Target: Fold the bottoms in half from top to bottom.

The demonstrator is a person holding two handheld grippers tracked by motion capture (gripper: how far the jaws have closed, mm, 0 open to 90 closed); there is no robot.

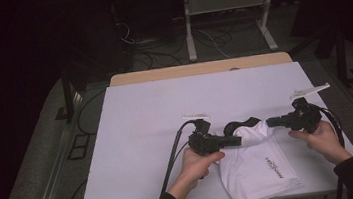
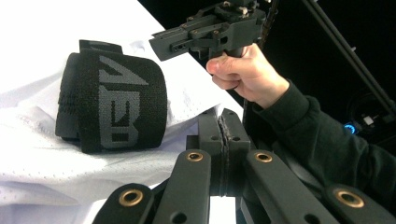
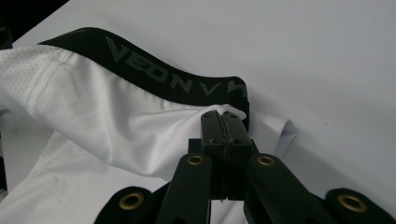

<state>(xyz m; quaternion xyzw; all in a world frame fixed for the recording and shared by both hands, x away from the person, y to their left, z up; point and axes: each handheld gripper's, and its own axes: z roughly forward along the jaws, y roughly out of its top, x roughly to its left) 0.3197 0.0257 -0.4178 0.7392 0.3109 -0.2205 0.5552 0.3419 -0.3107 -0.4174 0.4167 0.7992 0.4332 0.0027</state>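
between the two grippers lies the white mesh shorts with a black stretchy waistband (image 1: 254, 158), long side across; left gripper (image 1: 237, 141) and right gripper (image 1: 271, 123) each pinch its cloth tight.

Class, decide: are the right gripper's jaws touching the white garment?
Touching. In the right gripper view the right gripper has its jaws shut on a fold of the white garment, just under the black waistband.
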